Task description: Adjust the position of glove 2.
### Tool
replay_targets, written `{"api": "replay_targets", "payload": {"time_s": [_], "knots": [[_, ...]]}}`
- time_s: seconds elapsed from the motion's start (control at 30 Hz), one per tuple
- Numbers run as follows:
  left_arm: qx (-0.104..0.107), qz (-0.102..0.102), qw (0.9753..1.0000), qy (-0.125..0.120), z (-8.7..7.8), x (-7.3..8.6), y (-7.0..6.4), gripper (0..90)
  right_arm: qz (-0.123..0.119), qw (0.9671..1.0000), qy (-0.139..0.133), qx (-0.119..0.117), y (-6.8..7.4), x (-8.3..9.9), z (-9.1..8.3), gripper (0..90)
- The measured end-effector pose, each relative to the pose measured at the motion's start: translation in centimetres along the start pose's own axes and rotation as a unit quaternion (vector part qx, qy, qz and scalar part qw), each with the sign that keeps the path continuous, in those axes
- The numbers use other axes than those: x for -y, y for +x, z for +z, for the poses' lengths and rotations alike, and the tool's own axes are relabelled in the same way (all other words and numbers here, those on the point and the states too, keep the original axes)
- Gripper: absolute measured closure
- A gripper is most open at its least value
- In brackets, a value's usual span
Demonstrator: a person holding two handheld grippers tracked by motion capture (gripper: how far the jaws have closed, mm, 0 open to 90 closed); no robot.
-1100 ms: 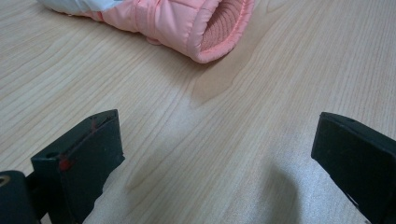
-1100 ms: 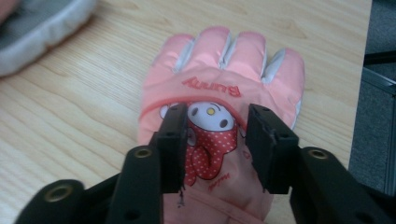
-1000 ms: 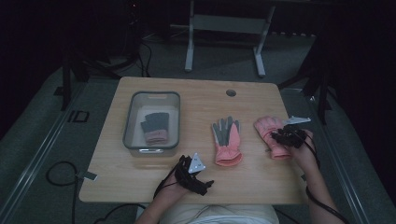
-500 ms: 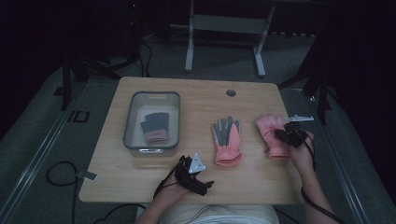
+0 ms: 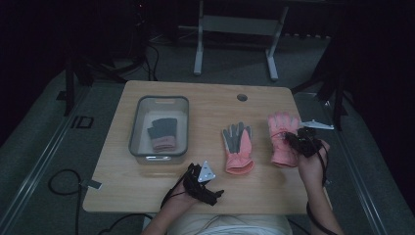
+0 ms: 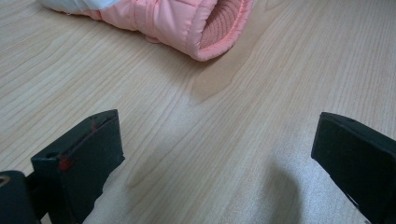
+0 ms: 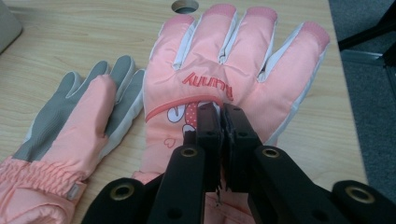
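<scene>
High view, scene: wooden table (image 5: 147, 191) w/ two pink gloves at centre-right of frame.
Right glove (image 7: 233, 79): right of frame centre, palm-down, back up; puffy quilted pink shell, white strips btwn fingers, red script + cartoon print.
Right gripper (image 7: 221, 122): jaws pressed together on that glove's back, over the print; whether fabric is pinched btwn them, can't tell.
Second glove (image 5: 238, 147): frame centre, palm up; grey palm + fingers, pink thumb, elastic gathered cuff.
Left gripper (image 5: 201, 182): lower centre, resting on bare wood; jaws spread wide, nothing btwn them.
Bin (image 5: 136, 128): clear plastic, rounded corners, left of centre; holds a dark grey and pink glove (image 5: 161, 132).
</scene>
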State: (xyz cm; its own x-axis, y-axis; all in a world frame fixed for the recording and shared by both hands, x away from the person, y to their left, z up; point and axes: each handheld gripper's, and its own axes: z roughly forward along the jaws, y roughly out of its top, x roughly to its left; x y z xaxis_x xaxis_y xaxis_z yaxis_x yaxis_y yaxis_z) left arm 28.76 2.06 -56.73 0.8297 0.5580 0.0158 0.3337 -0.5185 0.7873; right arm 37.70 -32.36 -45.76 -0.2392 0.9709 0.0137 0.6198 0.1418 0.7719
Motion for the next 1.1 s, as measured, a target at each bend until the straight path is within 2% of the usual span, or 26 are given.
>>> {"api": "replay_targets", "payload": {"time_s": [0.13,0.17,0.23,0.27,0.33,0.43,0.57,0.67,0.77,0.9,1.0,1.1], "knots": [[0.000,0.002,1.0000,0.002,0.0,0.0,0.0,1.5,0.011,0.9999,0.006,-0.001,0.5,0.6,0.5,86.3],[-0.001,0.003,1.0000,0.002,0.0,0.0,-0.1,1.5,0.012,0.9998,0.015,0.002,0.8,1.2,1.3,86.2],[-0.001,0.002,1.0000,0.001,0.0,0.0,-0.1,1.5,0.013,0.9997,0.019,0.000,0.9,1.4,1.7,86.2],[-0.002,0.003,1.0000,0.001,0.0,0.0,-0.1,1.5,0.016,0.9995,0.028,0.004,1.0,1.9,2.5,86.2],[-0.002,0.003,1.0000,0.002,0.0,0.0,-0.1,1.5,0.018,0.9993,0.032,0.005,1.0,2.1,2.8,86.3],[-0.004,0.003,1.0000,0.001,0.0,0.0,-0.1,1.5,0.013,0.9988,0.047,0.007,1.0,2.5,3.9,86.2],[-0.004,0.004,1.0000,0.002,0.1,0.0,-0.1,1.5,0.007,0.9985,0.054,0.005,1.1,2.8,4.6,86.3],[-0.004,0.004,1.0000,0.002,0.0,0.0,-0.2,1.5,-0.011,0.9983,0.058,-0.001,1.2,2.9,5.3,85.4],[-0.003,0.006,1.0000,0.004,0.0,0.0,-0.2,1.5,-0.015,0.9977,0.066,-0.005,1.1,2.9,5.6,84.1],[-0.003,0.005,1.0000,0.002,0.0,0.0,-0.2,1.5,-0.021,0.9978,0.059,-0.020,0.5,2.5,5.1,78.6],[-0.001,0.007,1.0000,0.004,0.0,0.0,-0.2,1.5,-0.052,0.9962,0.048,-0.051,0.2,2.1,4.6,73.8],[-0.001,0.006,1.0000,0.004,0.0,0.0,-0.2,1.5,-0.087,0.9930,0.053,-0.060,0.1,1.9,4.4,68.3]]}}
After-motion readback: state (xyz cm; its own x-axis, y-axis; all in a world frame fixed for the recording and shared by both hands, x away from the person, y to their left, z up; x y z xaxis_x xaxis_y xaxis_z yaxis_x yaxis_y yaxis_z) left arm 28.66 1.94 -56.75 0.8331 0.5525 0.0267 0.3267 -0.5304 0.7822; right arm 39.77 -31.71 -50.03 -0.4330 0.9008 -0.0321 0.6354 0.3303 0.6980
